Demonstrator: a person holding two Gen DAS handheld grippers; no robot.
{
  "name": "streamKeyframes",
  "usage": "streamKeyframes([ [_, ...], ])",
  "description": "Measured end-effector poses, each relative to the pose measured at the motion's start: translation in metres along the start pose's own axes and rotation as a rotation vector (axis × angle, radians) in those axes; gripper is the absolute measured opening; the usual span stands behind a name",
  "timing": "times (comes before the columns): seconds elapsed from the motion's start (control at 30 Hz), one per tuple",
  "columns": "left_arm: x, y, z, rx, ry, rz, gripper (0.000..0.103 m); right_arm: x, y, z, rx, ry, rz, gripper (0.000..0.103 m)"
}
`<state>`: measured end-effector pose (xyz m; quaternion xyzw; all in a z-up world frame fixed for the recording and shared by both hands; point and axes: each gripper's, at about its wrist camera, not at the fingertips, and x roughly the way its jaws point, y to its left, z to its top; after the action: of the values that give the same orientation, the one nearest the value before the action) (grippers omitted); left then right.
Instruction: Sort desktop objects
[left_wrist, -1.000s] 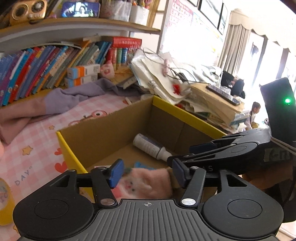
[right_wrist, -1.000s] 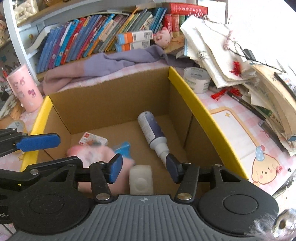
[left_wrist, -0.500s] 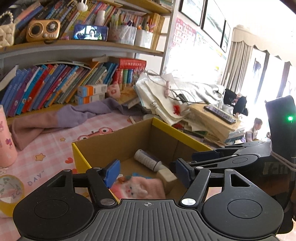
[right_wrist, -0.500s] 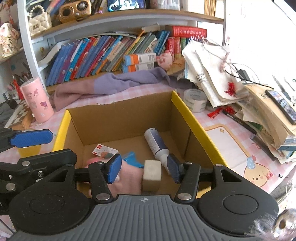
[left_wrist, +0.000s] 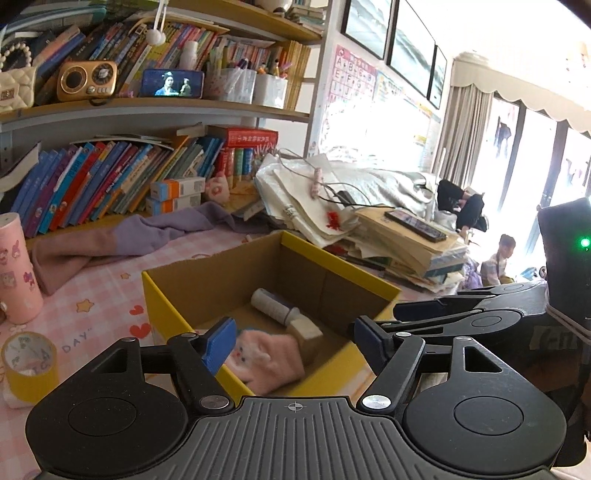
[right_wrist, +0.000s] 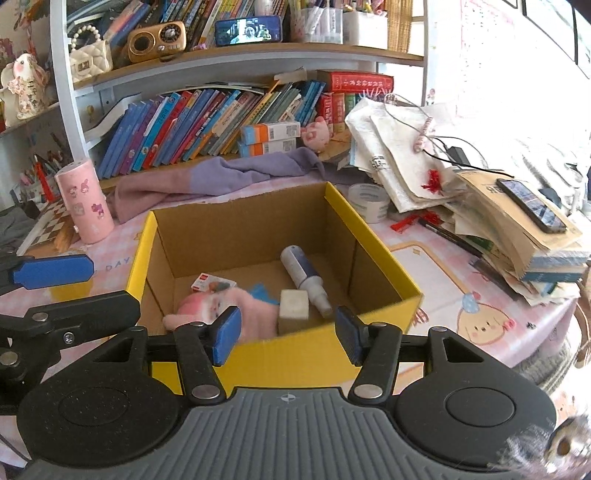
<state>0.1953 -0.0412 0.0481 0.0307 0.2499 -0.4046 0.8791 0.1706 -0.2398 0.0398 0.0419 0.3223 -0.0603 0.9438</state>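
A yellow-rimmed cardboard box (right_wrist: 373, 236) (left_wrist: 332, 260) stands on the pink desk. Inside lie a pink plush toy (right_wrist: 236, 310) (left_wrist: 266, 356), a white block (right_wrist: 293, 304) (left_wrist: 304, 328), a blue and white bottle (right_wrist: 303, 271) (left_wrist: 273, 304), a small red and white card (right_wrist: 212, 282) and something blue (right_wrist: 262, 291). My left gripper (left_wrist: 291, 343) is open and empty, above the box's near-left side. My right gripper (right_wrist: 286, 334) is open and empty, above the box's near wall.
A pink cylinder cup (right_wrist: 85, 201) (left_wrist: 16, 269) and a yellow tape roll (left_wrist: 29, 363) stand left of the box. A white tape roll (right_wrist: 369, 201), pens and a paper stack with a phone (right_wrist: 532, 205) lie to the right. A purple cloth (right_wrist: 221, 177) and bookshelves are behind.
Both grippers have pulled back and up from the box, so more of the box and desk shows. The plush toy and white block stay inside the box.
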Motion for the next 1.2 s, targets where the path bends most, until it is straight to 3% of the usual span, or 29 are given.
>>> streamKeyframes([
  [0.67,-0.047,-0.041,-0.046,0.028,0.029,-0.063,0.073,-0.069,0.006,-0.067,0.032,0.023,-0.059,0.054],
  [1.2,-0.096,-0.042,-0.076,0.032,0.04,0.024,0.073,-0.102,0.038,-0.104,0.012,0.036,-0.002,0.055],
])
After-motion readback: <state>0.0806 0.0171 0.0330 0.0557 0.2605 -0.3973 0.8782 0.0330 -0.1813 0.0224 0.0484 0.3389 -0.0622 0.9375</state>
